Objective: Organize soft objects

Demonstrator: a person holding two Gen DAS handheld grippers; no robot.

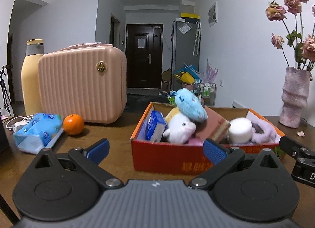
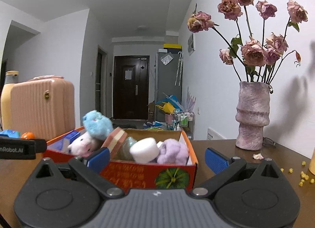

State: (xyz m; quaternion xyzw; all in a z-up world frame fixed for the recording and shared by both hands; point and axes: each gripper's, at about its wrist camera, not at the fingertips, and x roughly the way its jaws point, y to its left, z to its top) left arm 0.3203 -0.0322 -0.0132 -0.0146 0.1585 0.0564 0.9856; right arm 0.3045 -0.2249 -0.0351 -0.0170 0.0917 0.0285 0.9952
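An orange-red cardboard box (image 1: 167, 157) (image 2: 137, 174) stands on the brown table, packed with soft things. A fluffy blue plush (image 1: 190, 105) (image 2: 97, 124) tops the pile, over a white plush animal (image 1: 180, 128) (image 2: 82, 144). A white foam roll (image 1: 240, 130) (image 2: 144, 150) and a lilac fuzzy item (image 1: 262, 130) (image 2: 173, 152) lie at the right end. A blue tissue pack (image 1: 154, 125) leans at the left end. My left gripper (image 1: 156, 148) is open in front of the box. My right gripper (image 2: 157, 157) is open too, nothing between its fingers.
A pink ribbed case (image 1: 82, 86) (image 2: 41, 107) and a yellow bottle (image 1: 32, 76) stand at the back left. An orange (image 1: 73, 124) and a blue tissue packet (image 1: 38, 131) lie left of the box. A vase of dried roses (image 2: 252, 115) (image 1: 294, 98) stands right, crumbs (image 2: 304, 175) beside it.
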